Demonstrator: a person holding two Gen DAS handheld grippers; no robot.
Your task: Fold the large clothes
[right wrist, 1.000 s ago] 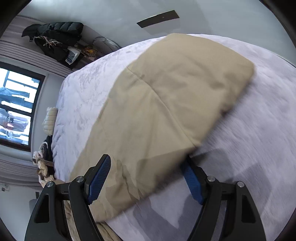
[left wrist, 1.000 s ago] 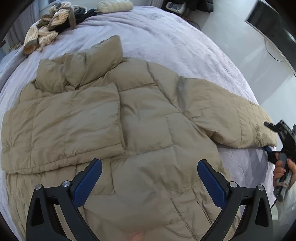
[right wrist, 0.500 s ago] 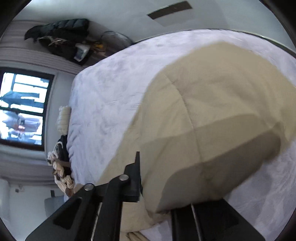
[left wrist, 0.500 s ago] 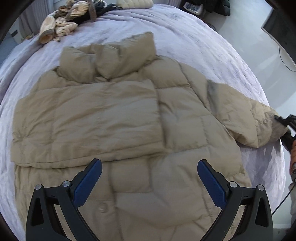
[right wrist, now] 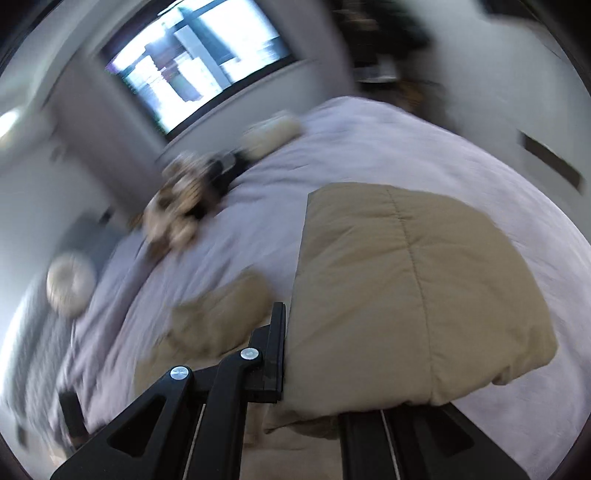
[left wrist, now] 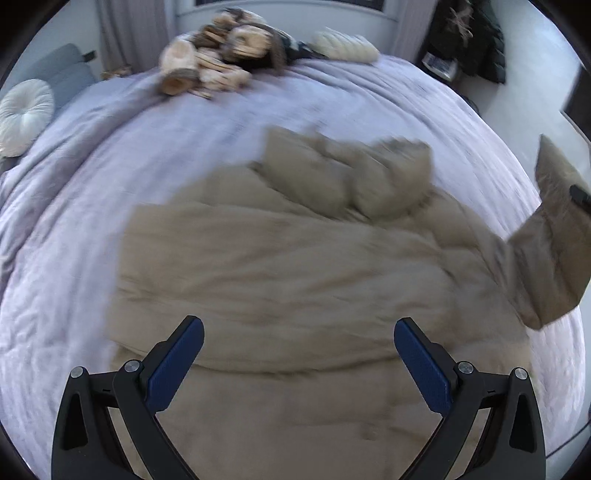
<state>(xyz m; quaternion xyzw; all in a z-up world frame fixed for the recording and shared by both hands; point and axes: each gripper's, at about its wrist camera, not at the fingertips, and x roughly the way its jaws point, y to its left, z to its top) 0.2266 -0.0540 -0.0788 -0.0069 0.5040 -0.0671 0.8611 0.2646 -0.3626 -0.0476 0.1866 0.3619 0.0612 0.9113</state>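
Presumably for folding inward, right gripper (right wrist: 314, 376) clamps beige quilted puffer-jacket sleeve (right wrist: 417, 295), lifted at right frame edge; left gripper (left wrist: 297, 363) wide open, empty.

A bedroom at home.
There's a wide bed (left wrist: 258, 122) under a lilac cover, a window (right wrist: 199, 62) behind it, curtains (left wrist: 136, 33), and a round cushion (left wrist: 24, 114).

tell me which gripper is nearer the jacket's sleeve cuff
Right. The right gripper is shut on the sleeve near its cuff, holding it above the bed. The left gripper hangs open above the jacket's body, apart from that sleeve.
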